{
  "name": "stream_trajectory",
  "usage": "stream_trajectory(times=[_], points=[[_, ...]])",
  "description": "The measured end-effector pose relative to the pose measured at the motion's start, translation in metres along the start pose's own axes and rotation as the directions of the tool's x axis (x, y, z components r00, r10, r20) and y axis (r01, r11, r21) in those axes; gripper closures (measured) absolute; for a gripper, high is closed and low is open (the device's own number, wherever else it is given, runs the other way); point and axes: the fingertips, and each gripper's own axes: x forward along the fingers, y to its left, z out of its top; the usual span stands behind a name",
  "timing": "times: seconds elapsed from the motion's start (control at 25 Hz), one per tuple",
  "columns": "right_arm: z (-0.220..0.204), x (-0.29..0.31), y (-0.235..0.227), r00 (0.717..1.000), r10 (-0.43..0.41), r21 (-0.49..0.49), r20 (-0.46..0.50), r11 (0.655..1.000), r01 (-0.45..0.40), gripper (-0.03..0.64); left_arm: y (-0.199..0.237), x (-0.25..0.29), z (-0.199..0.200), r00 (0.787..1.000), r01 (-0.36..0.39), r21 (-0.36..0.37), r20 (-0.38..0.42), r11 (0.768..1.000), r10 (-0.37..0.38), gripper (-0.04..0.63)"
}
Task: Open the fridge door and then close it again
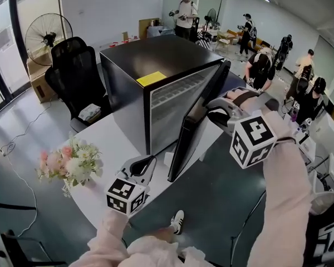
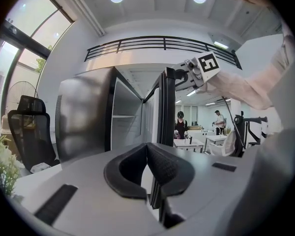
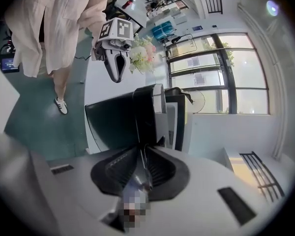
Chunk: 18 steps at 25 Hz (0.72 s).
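- Left gripper: one, jaws pressed together on nothing, low over the counter, just beside the open door's free edge. The swinging door may strike it.
- Bouquet: one, on the counter, well apart from the door.
- Right gripper: one, jaws narrowed onto the fridge door at its top edge. This thin hold may slip, and the door could slam.
- Fridge: one, standing open on the counter. A hard pull may shift it.
- Yellow sticker: one, on the fridge top.
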Motion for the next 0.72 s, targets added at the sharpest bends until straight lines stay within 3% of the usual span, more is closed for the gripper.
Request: stream_trajectory(times=[0.72], points=[[0.016,0.024,-0.022,0.998,-0.030,-0.002,0.046,1.000,0.030,0.552,0.023,-0.010,0.001,0.997,-0.077,-0.010,0.011,0.997,0.077,0.584]])
